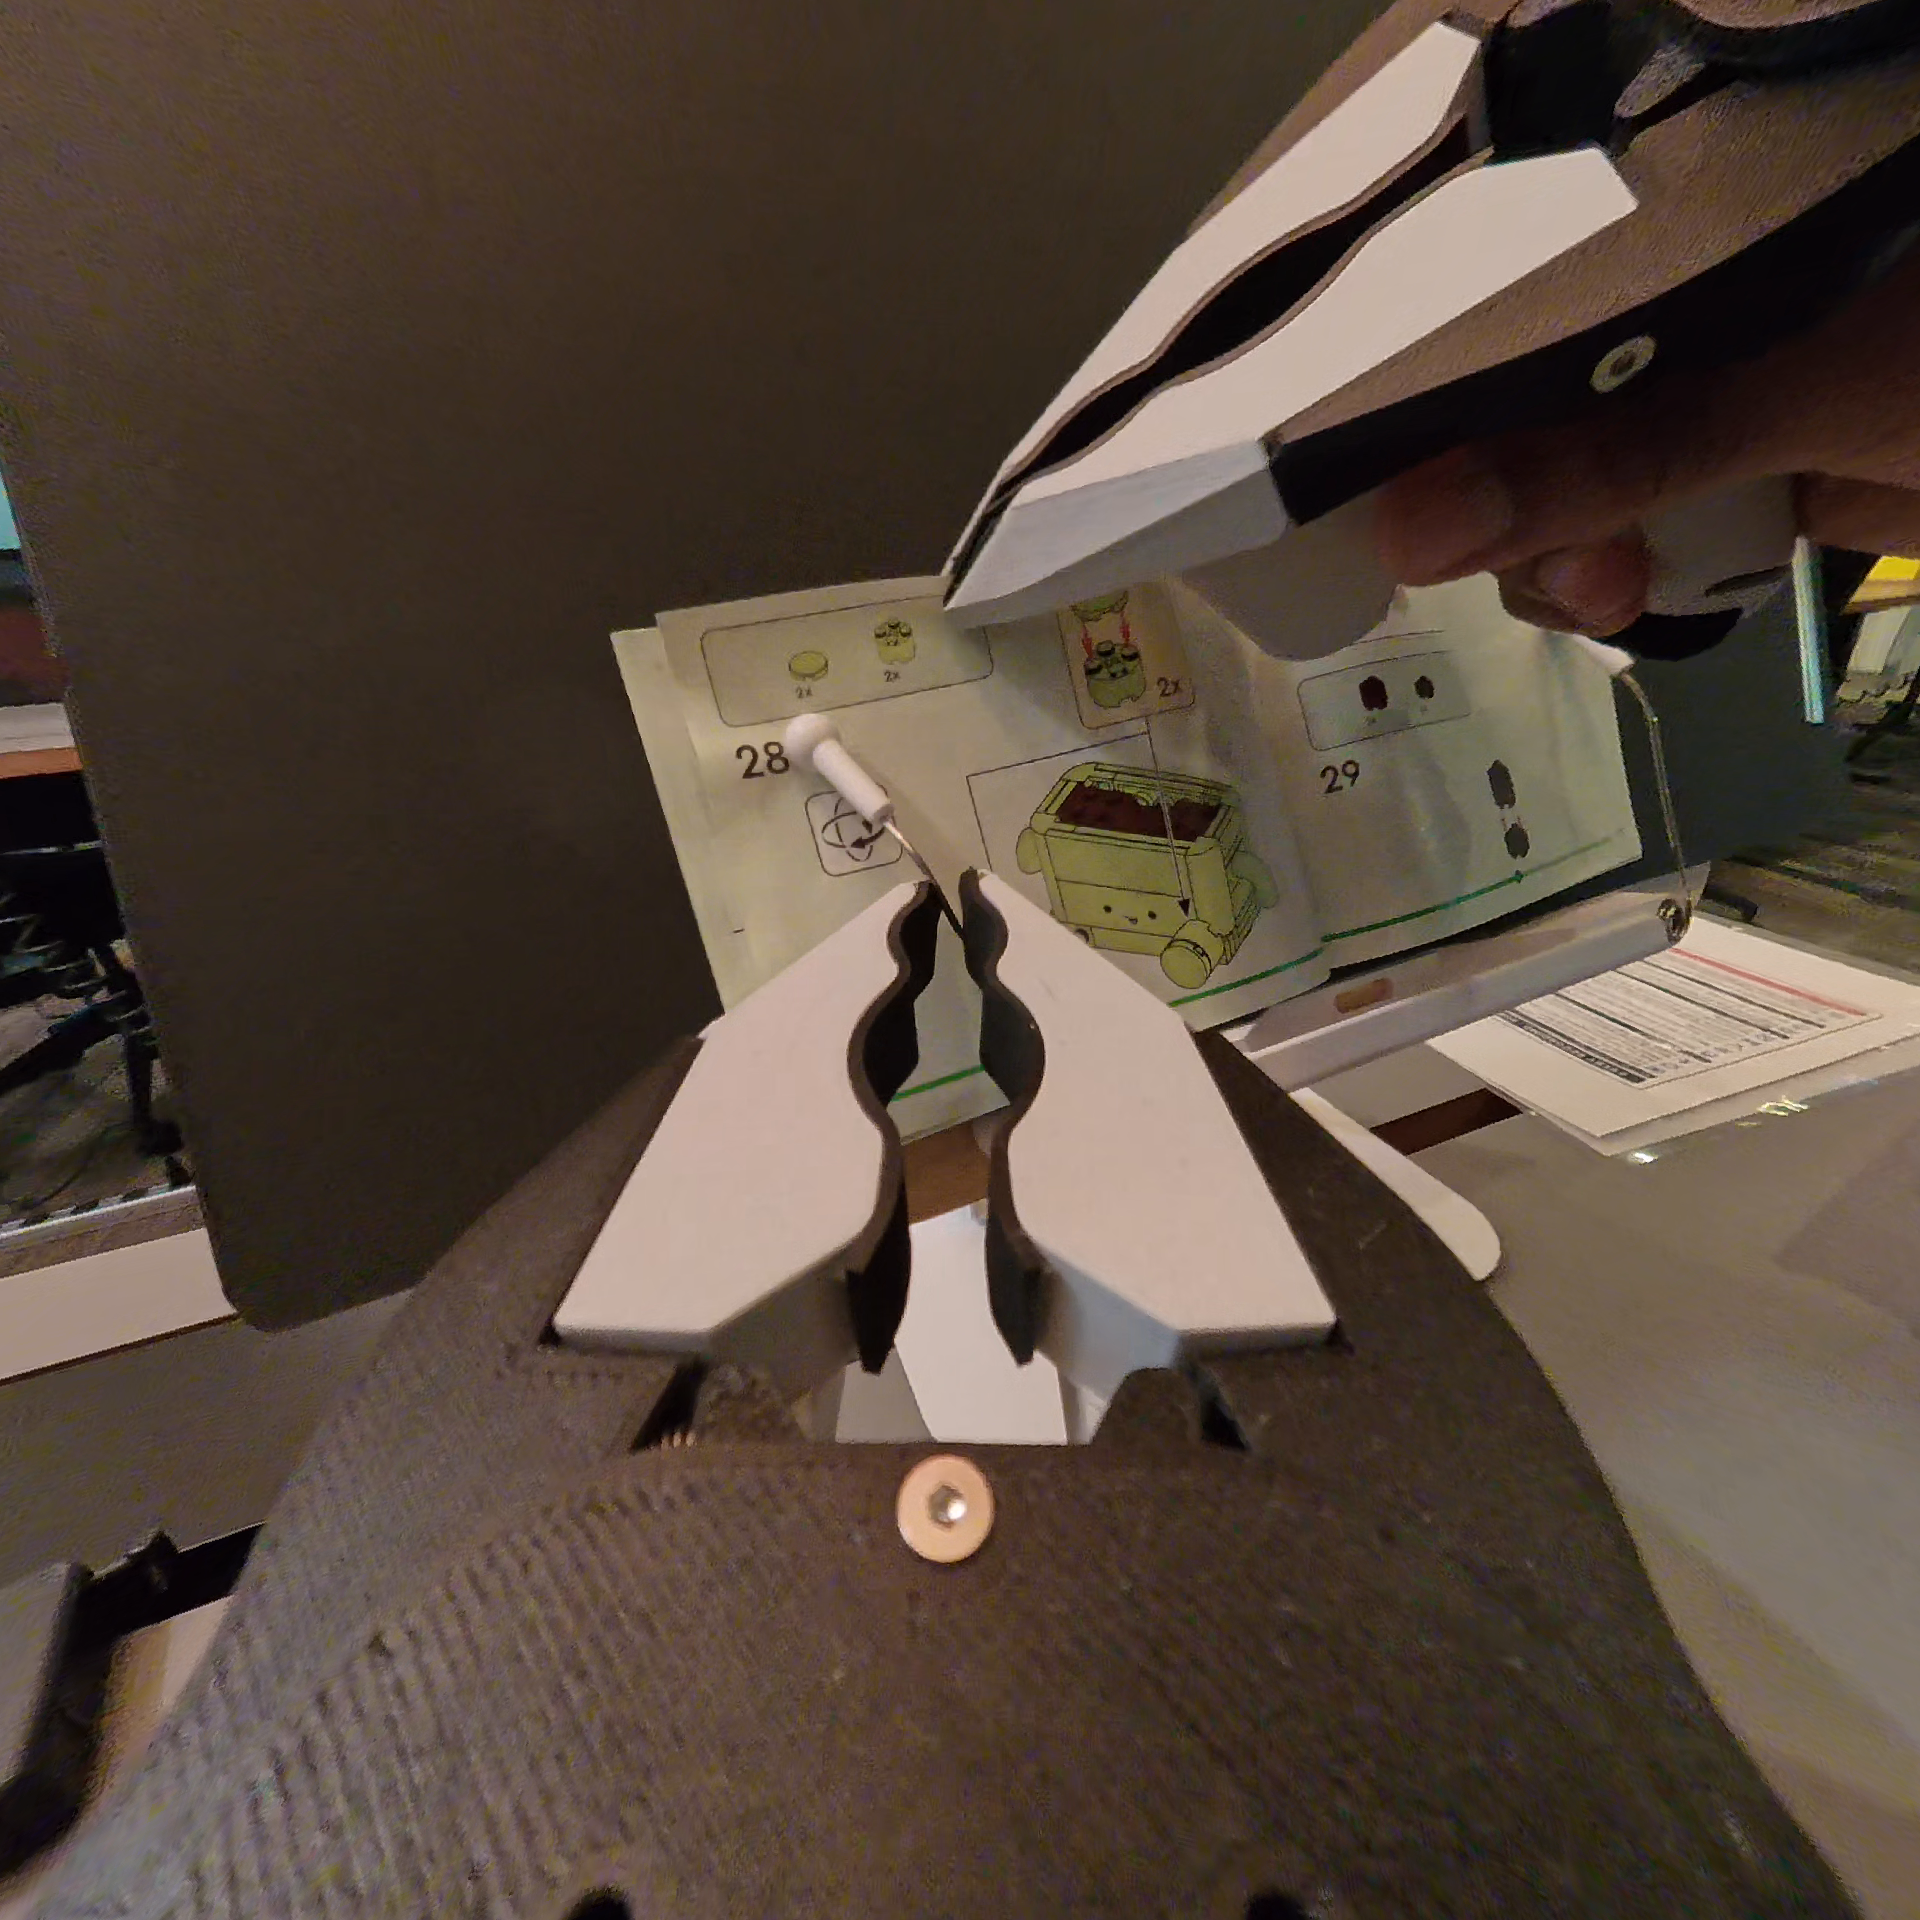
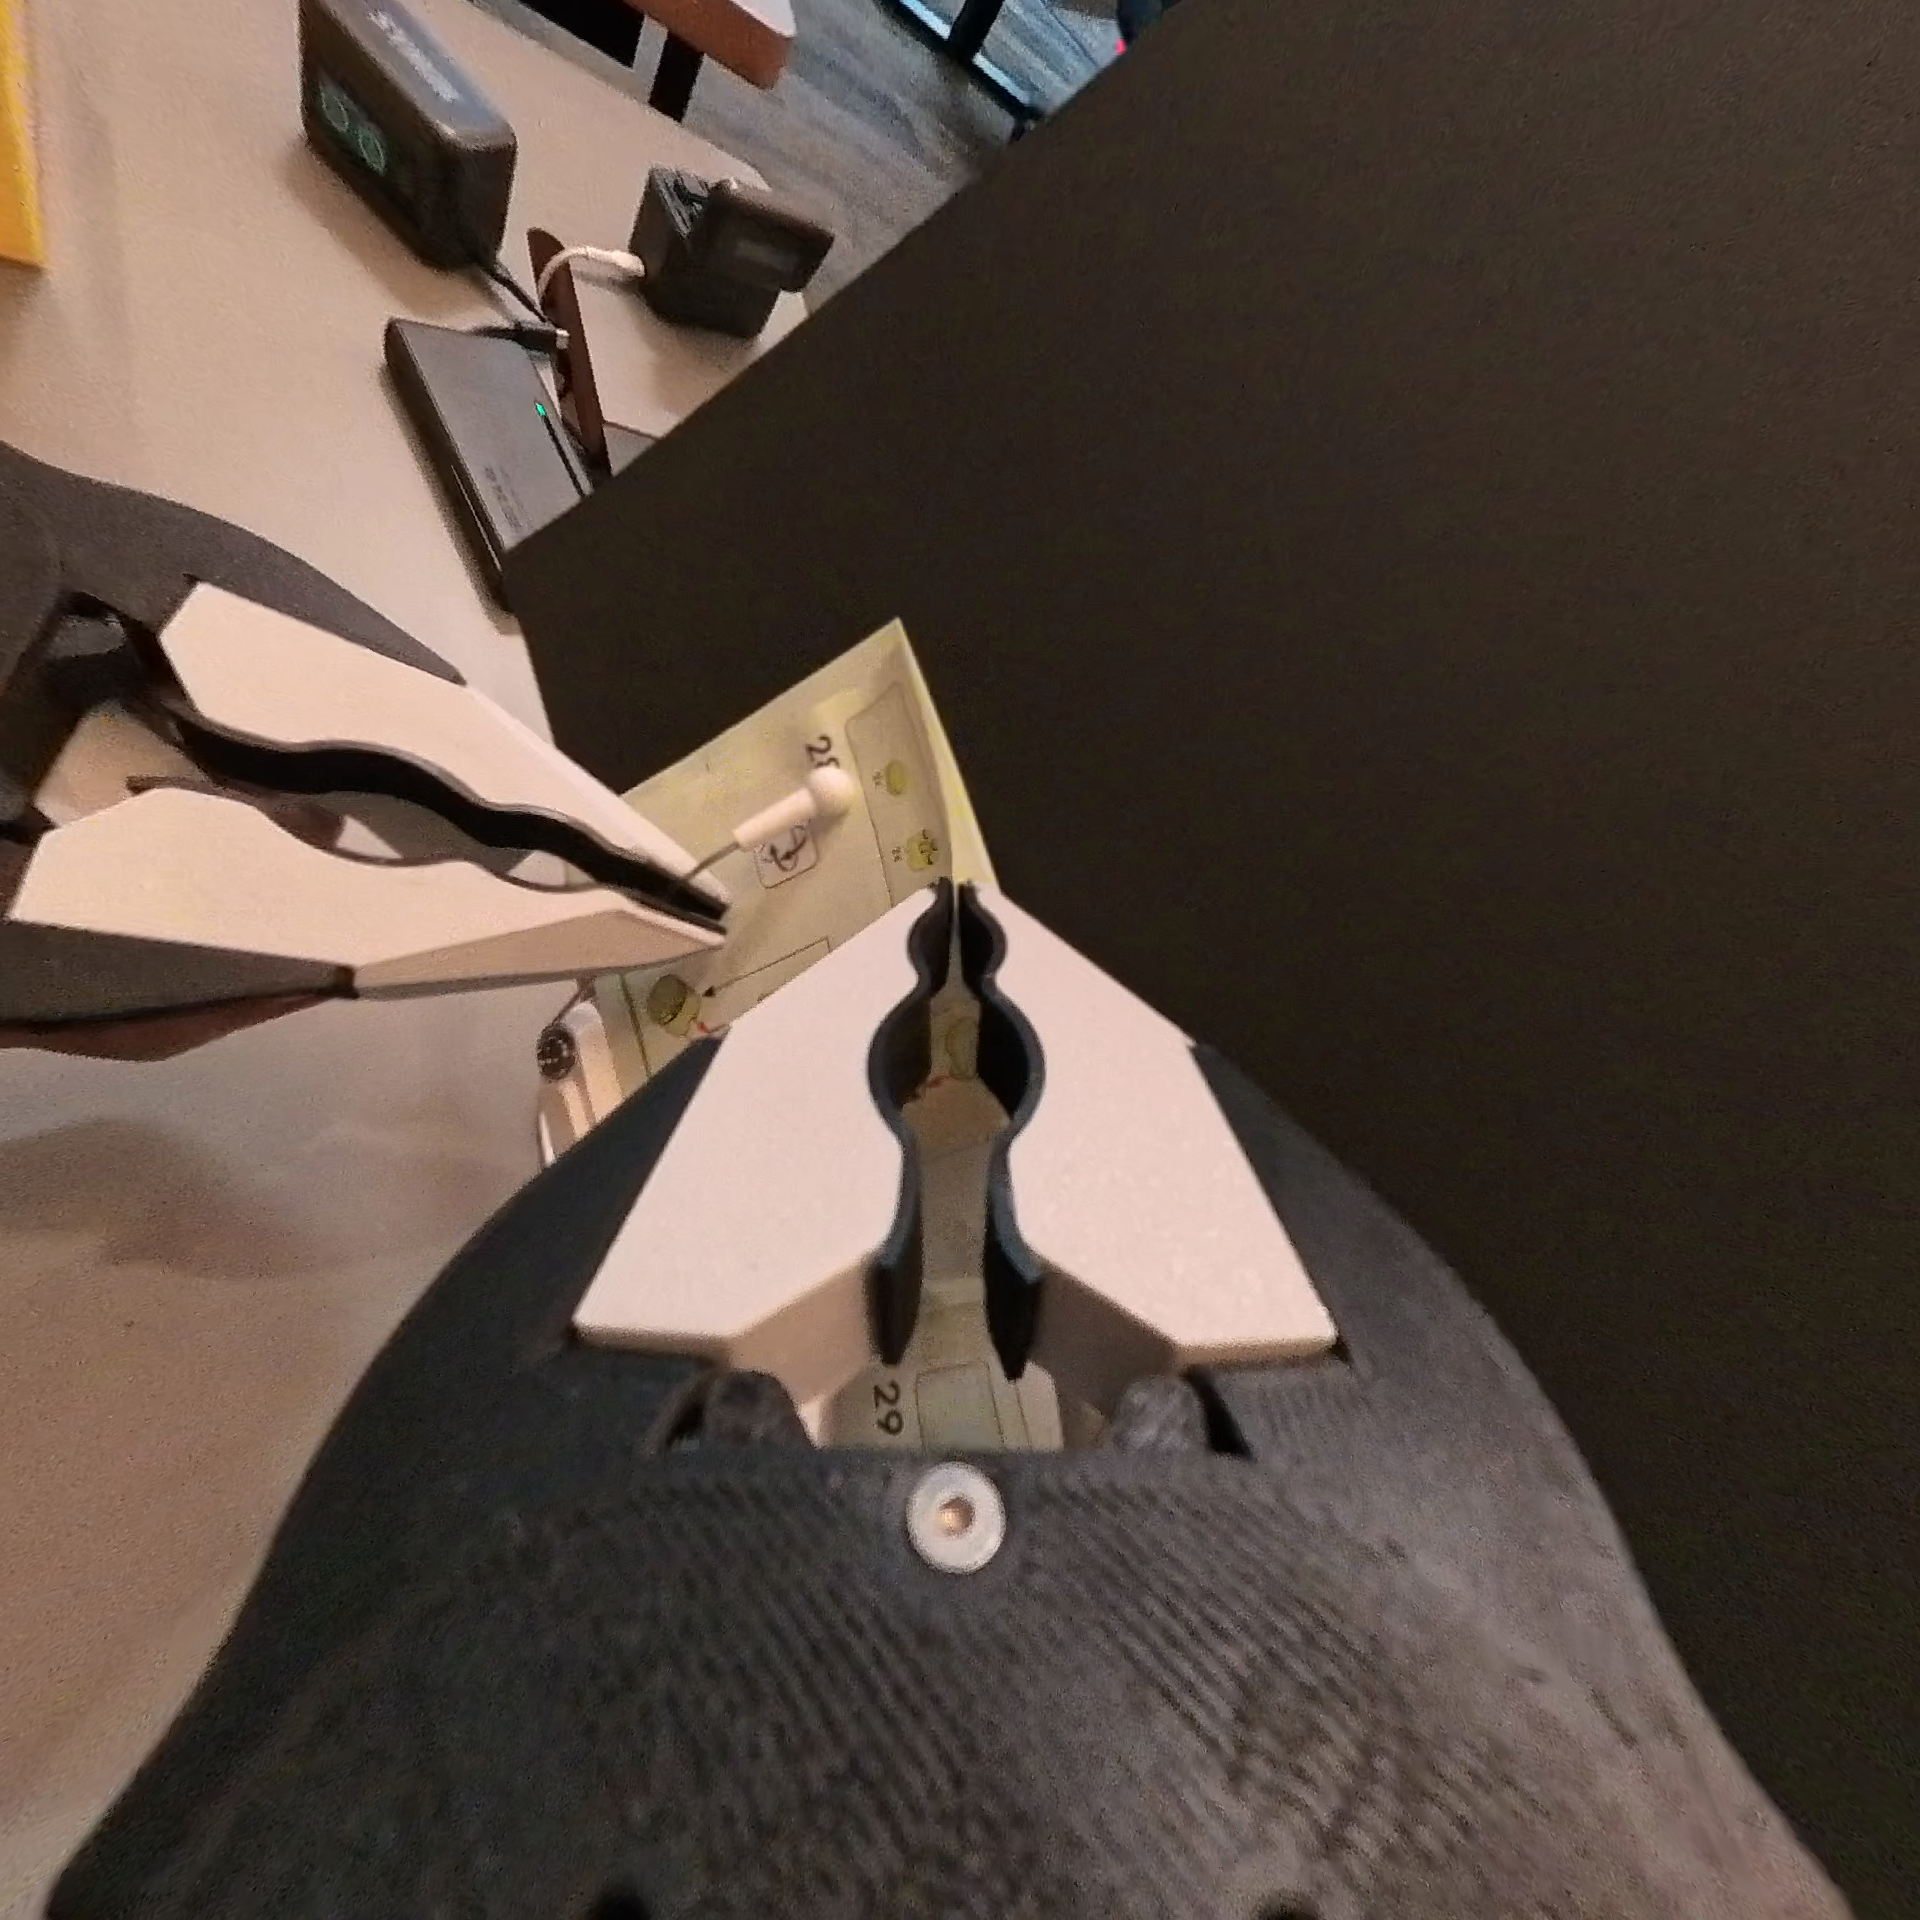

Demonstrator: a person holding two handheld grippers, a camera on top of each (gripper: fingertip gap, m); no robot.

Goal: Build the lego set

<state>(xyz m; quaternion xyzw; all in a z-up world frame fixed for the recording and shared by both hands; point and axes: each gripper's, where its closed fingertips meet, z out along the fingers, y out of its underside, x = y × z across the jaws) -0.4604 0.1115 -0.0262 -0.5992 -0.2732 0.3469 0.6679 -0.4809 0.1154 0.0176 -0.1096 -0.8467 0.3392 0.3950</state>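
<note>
The open instruction booklet (image 1: 1143,790) stands on a white book stand (image 1: 1455,977) against a black board. My left gripper (image 1: 945,888) is shut on the thin wire of the stand's page-holder arm, just below its white cap (image 1: 831,764). The cap is lifted in front of the left page. My right gripper (image 2: 956,894) is shut, with its tips at the top edge of the booklet (image 2: 894,790). I cannot tell whether paper is pinched between them. The right gripper also shows in the left wrist view (image 1: 961,597), and the left one in the right wrist view (image 2: 717,920). No bricks are in view.
The black board (image 2: 1351,623) stands close behind the booklet. A printed sheet (image 1: 1683,1018) lies on the grey table to the right of the stand. Beyond the board's edge lie a black power bank (image 2: 478,436) and two black devices (image 2: 405,135) with cables. My right fingertips sit around 5 cm from my left ones. The black power bank (image 2: 478,436) is about 35 cm from both grippers' fingertips.
</note>
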